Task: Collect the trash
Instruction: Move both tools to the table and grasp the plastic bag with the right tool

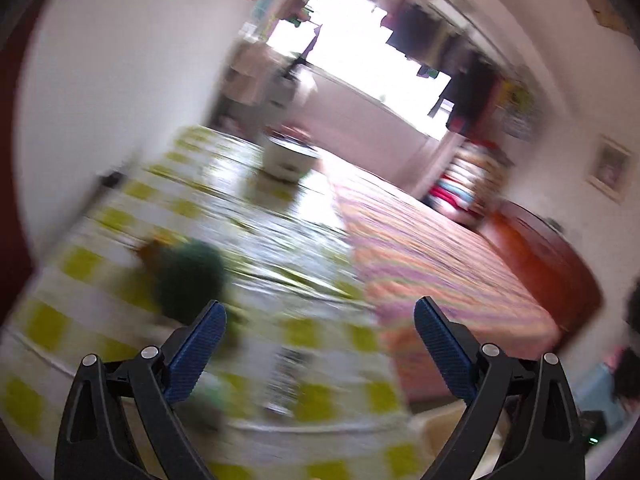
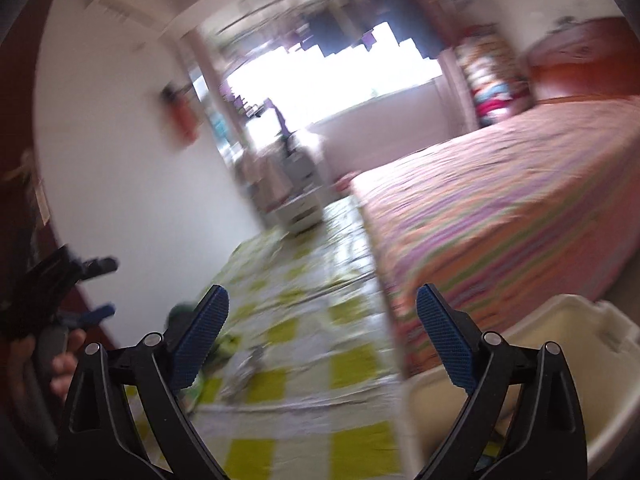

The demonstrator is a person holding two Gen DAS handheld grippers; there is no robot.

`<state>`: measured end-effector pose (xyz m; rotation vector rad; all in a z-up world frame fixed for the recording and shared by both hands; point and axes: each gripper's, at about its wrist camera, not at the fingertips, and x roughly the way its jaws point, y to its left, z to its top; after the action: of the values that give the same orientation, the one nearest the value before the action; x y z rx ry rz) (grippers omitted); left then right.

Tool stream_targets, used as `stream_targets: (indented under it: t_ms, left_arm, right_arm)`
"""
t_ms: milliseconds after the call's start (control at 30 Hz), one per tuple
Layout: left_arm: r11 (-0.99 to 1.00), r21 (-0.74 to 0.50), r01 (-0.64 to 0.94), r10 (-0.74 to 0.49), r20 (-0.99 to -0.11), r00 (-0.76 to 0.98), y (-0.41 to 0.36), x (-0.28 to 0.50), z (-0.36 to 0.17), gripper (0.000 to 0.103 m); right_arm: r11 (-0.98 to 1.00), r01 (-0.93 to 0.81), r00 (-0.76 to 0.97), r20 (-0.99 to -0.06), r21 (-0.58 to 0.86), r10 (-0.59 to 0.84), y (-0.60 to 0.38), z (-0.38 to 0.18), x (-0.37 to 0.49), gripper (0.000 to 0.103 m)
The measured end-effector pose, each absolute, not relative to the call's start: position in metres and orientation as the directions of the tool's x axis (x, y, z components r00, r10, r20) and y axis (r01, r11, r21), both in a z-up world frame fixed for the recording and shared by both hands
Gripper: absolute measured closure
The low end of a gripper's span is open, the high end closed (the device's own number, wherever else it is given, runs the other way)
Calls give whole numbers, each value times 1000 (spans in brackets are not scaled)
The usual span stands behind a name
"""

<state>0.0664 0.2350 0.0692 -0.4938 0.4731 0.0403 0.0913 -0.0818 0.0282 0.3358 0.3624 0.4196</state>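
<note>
left gripper (image 1: 320,316): jaws spread wide, nothing between the blue pads; also seen at far left of the right wrist view, held in a hand (image 2: 60,356).
right gripper (image 2: 322,306): jaws spread wide, empty.
trash: dark green lump (image 1: 188,276) on the checked mat, just ahead of the left gripper's left finger; too blurred to name. Same green thing peeks out behind the right gripper's left finger in the right wrist view. Small grey crumpled scrap (image 2: 248,364) on the mat between the right gripper's fingers, blurred.
checked mat (image 1: 280,216): yellow-green and white squares, shiny, runs along the floor between wall and bed.
bed (image 2: 500,200): pink, orange and purple striped cover, right of the mat, edge touching it; wooden headboard (image 1: 540,256) at the far side.
white bin (image 2: 560,360): cream plastic tub, lower right, beside the bed, partly behind the right gripper's right finger.
white container (image 1: 290,158): round, stands at the far end of the mat.
wall (image 1: 120,80): plain white, close along the mat's left side.
window (image 2: 328,80): bright, overexposed, far end; dark clothes hanging above it.
image quality: heavy motion blur in both views, small details unreadable.
</note>
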Motion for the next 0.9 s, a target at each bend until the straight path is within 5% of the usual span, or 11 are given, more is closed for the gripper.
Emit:
stream_targets:
  t_ms: [467,900]
  left_arm:
    - [798,-492,-349,40,-533,845,329,38,40,11]
    - [759,-443,-477,172,-570,804,366,16,29,11]
  right_arm:
    - [586,-747,389,-509,313,768,121,6,127,10]
    - [575,-771,246,-705,274,665,235,-31,169,10]
